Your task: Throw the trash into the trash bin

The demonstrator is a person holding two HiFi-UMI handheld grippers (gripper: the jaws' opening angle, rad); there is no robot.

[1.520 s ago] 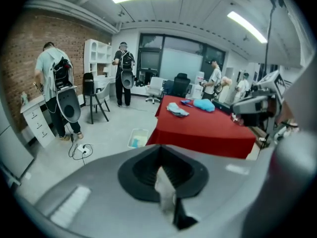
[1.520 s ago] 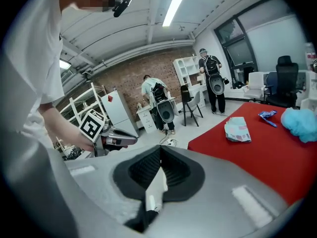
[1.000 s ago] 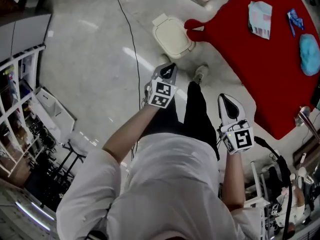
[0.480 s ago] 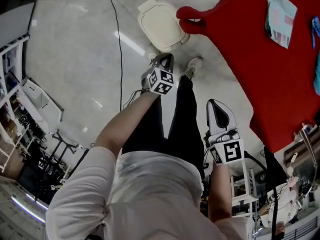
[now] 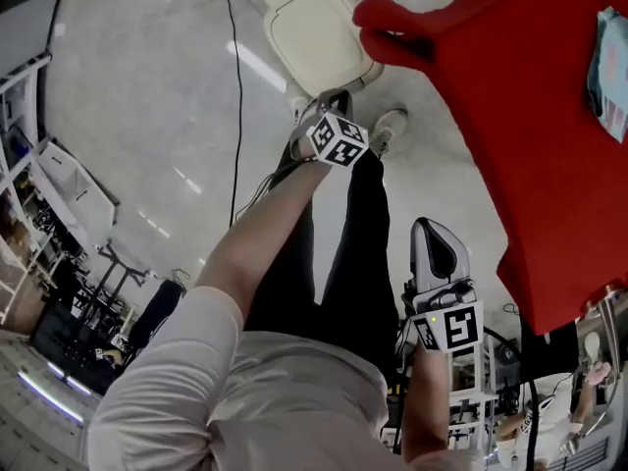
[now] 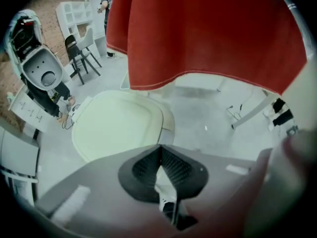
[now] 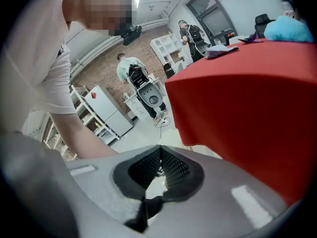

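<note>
Finds trash packet [image 5: 609, 71] lying on the red-draped desk [image 5: 530, 126], trash bin [image 5: 316, 37] on the floor just beside it, lid down. Reads left claw [image 6: 159, 150] clenched on nothing above the lid, right claw [image 7: 159, 151] clenched and empty near the desk edge. Judges task barely begun: pickup, lid opening, drop all remain.

This looks like a robotics lab or workshop. A polished grey concrete floor [image 5: 147, 96] has a thin black cable [image 5: 240, 106] trailing across it. There is a bare brick wall [image 7: 101, 73] with white open shelving units [image 7: 166, 47], and a white shell-bodied machine [image 6: 42, 71] stands near black chairs [image 6: 77, 51].
</note>
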